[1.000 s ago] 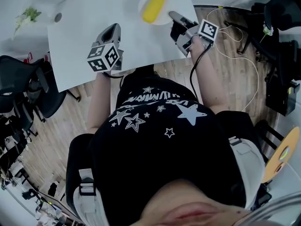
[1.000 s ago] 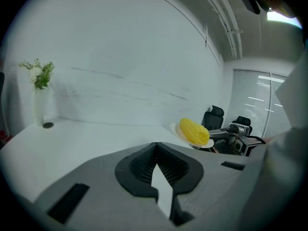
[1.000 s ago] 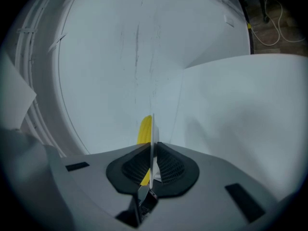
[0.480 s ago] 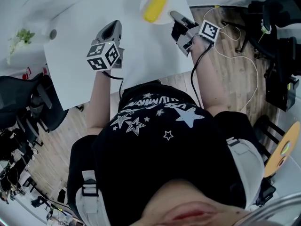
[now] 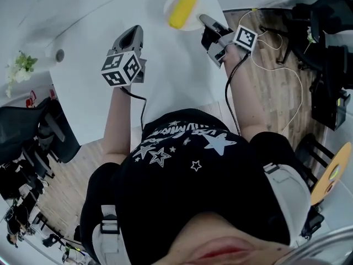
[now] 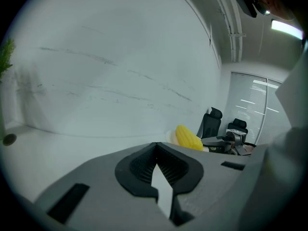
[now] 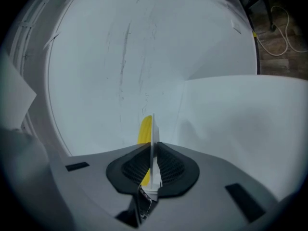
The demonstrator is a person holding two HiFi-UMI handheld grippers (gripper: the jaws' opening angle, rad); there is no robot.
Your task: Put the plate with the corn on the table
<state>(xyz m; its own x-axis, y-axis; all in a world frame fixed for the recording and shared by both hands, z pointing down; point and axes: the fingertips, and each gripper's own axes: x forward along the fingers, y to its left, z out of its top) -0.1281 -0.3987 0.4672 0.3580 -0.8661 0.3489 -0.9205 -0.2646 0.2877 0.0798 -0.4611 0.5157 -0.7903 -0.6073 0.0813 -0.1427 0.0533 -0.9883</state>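
R gripper (image 5: 203, 19) (image 7: 153, 148) is clamped on the rim of the white plate (image 5: 167, 5) (image 7: 152, 124), which stands edge-on between its pads; the corn cob (image 5: 182, 8) (image 7: 145, 128) lies on the plate. The plate sits over the white table (image 5: 165, 65) near its far right corner, close to the right edge; can't tell if it's touching down. L gripper (image 5: 132, 33) (image 6: 156, 150) hangs over mid-table w/ jaws together, nothing in them. Wide bare tabletop left of the plate.
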